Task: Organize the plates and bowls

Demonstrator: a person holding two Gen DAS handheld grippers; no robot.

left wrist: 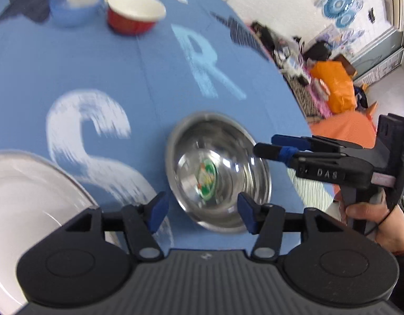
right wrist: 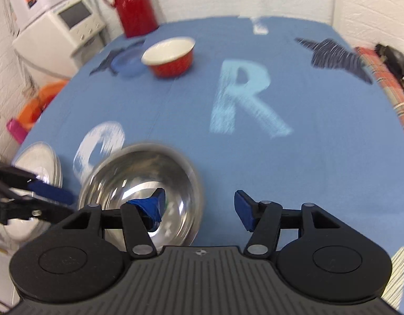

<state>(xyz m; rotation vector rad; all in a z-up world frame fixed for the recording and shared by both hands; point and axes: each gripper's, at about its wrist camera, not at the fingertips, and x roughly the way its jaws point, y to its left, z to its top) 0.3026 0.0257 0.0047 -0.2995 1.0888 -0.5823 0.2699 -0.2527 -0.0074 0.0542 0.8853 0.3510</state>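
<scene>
Nothing stacked yet: steel bowl point(left wrist: 217, 173) lower centre, red bowl point(left wrist: 135, 10) upper left; left gripper point(left wrist: 199, 214) and right gripper point(right wrist: 199, 210) spread, empty.

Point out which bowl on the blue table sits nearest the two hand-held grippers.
The shiny steel bowl, right in front of both. The red bowl with white inside and the blue bowl stand at the far edge.

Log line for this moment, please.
left gripper: open, empty | right gripper: open, empty | steel bowl: on table, ungrasped | red bowl: far side
</scene>
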